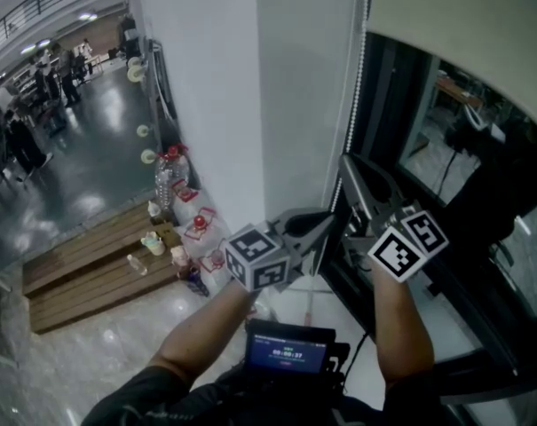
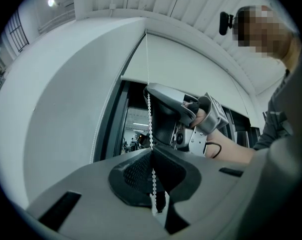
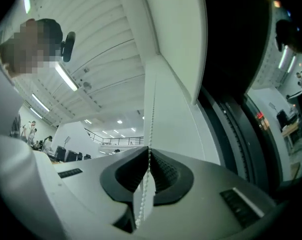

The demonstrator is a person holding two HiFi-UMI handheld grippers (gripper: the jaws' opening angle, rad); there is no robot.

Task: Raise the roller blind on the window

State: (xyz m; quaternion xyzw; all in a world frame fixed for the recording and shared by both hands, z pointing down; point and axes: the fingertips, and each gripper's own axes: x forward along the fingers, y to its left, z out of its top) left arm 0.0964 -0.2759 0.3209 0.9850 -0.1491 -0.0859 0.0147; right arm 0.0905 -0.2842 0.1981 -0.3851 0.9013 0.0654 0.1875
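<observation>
**Both grippers clamped on the blind's chain**

The left hand-held gripper [image 2: 151, 153] is clenched on the white bead chain [image 2: 149, 115], which runs up between its closed pads and hangs out below them. The right hand-held gripper [image 3: 149, 153] is likewise clamped on the chain, with the beads pinched where its dark ribbed pads meet and a loose length dangling beneath. Seen from the left gripper view, the right one grips the chain higher up, just above the left.

In the head view the chain drops along the edge of the white wall [image 1: 250, 87], beside the dark window [image 1: 481, 185]. The roller blind [image 1: 463, 25] covers only the upper part of the window; its lower edge crosses the top right corner of that view, and the glass below it is bare.

Both forearms reach in from the bottom, above a small lit screen [image 1: 286, 349]. To the left, bottles [image 1: 169, 180] stand at the foot of the wall beside low wooden steps [image 1: 90, 273] on the shiny floor [image 1: 99, 149].
</observation>
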